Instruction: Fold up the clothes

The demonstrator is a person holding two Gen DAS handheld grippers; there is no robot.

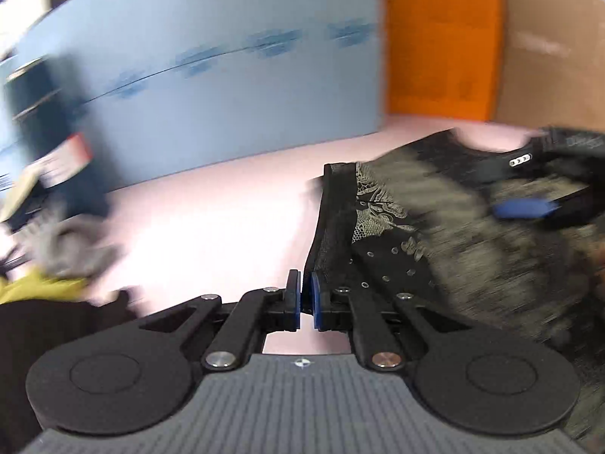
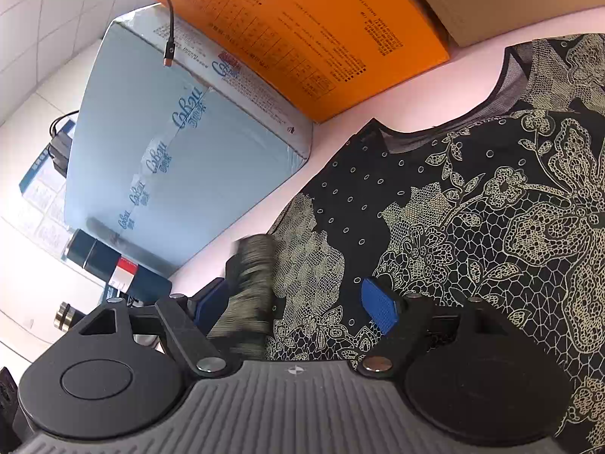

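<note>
A black top with a cream lace-flower print (image 2: 472,208) lies spread on the pink table, its neckline toward the boxes. My left gripper (image 1: 306,300) is shut on an edge of the top (image 1: 378,234), and the cloth trails off to the right, blurred by motion. My right gripper (image 2: 295,306) is open above the top, with a blurred fold of cloth (image 2: 249,287) between its blue pads (image 2: 380,304). The right gripper also shows in the left wrist view (image 1: 529,206), over the top.
A blue carton (image 2: 177,159), an orange box (image 2: 302,26) and a brown cardboard box (image 1: 548,45) stand along the table's far side. Grey, yellow and black clothes (image 1: 56,265) are heaped at the left. A dark can (image 2: 113,265) lies by the carton.
</note>
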